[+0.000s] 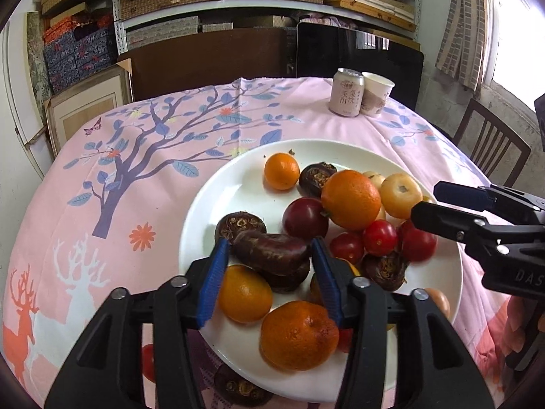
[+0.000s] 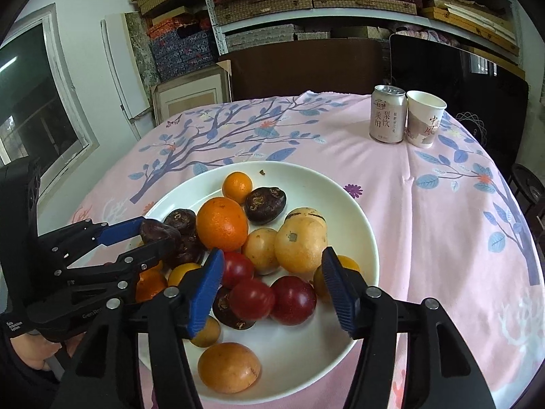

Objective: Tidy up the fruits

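Piling on one white plate on the table, the fruits look sorted in already. Left gripper: jaws part open, straddling a dark water chestnut; whether the pads touch it, cannot tell. Right gripper: jaws open, empty, above red tomatoes. Both angle down.

A lived-in home room doubling as storage

Metal shelves crammed with woven boxes, framed pictures against the wall, a wooden chair and a bench under a pink printed cloth; probably a dining corner.
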Available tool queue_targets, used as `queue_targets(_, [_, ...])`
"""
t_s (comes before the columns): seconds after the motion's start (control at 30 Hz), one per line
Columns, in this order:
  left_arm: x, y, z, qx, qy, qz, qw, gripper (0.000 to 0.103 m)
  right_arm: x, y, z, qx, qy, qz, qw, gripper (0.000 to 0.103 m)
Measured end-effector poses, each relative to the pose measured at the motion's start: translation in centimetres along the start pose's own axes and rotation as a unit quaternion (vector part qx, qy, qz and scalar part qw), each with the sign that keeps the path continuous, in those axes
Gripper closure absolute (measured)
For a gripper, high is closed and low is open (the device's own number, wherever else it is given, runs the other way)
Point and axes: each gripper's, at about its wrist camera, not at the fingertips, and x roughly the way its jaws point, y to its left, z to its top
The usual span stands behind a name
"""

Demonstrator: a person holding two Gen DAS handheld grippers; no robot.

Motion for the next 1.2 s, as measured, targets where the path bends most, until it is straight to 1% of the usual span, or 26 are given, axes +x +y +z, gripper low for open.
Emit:
queue_targets(0.03, [-0.5,0.1,0.1,-0.003,-0.010,0.003,0.9999,0.038,-0.2,-0.1,0.0,0.001,-0.002,0.000,1.000,0.043])
queue_targets(0.07, [-1.1,0.2,0.1,-0.007,-0.021,0.005,0.9997,0.030,-0.5,-0.1,0.1,0.002,-0.004,0.000,1.000,0.043])
queue_targets(0.1, [-1.7,0.3,0.2,-0.011,-0.029,0.003,0.9995,0.024,-0.8,-0.2,0.0,0.005,-0.006,0.000,1.000,0.043])
queue_targets(0.2, [-3.9,0.8,0.2,-0.024,-0.055,-0.004,0.9982,0.016,-1.7,-0.4,-0.2,0.012,-0.011,0.004,1.000,0.043])
queue_targets(0.3, [-6.3,1.5,-0.7,-0.028,-0.072,-0.007,0.9970,0.015,-2.7,-0.6,-0.8,0.018,-0.012,0.006,1.000,0.042])
queue_targets(0.43, [-8.8,3.9,-2.7,-0.047,-0.083,0.005,0.9954,0.010,-3.7,-0.6,-2.1,0.020,-0.008,0.007,1.000,0.042])
queue_targets(0.5, [-9.4,5.3,-3.9,-0.056,-0.076,0.012,0.9955,0.009,-3.9,-0.3,-2.8,0.020,-0.001,0.009,1.000,0.042])
queue_targets(0.6, [-9.5,6.8,-5.9,-0.057,-0.057,0.039,0.9960,0.008,-4.1,0.8,-4.2,0.011,0.007,0.014,1.000,0.042])
queue_targets(0.73, [-9.4,8.5,-8.3,-0.067,-0.037,0.066,0.9949,0.008,-4.1,3.2,-6.3,-0.008,0.023,0.023,0.999,0.042])
queue_targets(0.87, [-9.3,9.9,-9.3,-0.068,-0.028,0.090,0.9932,0.008,-4.0,6.6,-7.9,-0.033,0.040,0.039,0.998,0.042])
queue_targets(0.97, [-9.6,10.6,-9.6,-0.076,-0.034,0.095,0.9920,0.008,-3.4,9.2,-8.6,-0.044,0.051,0.048,0.997,0.042])
queue_targets(1.1, [-9.8,10.8,-9.7,-0.074,-0.046,0.106,0.9906,0.009,-2.2,11.4,-8.9,-0.035,0.060,0.050,0.996,0.042])
queue_targets(1.2, [-9.9,11.2,-9.6,-0.080,-0.050,0.102,0.9903,0.008,-1.1,12.9,-9.0,-0.032,0.066,0.046,0.996,0.042])
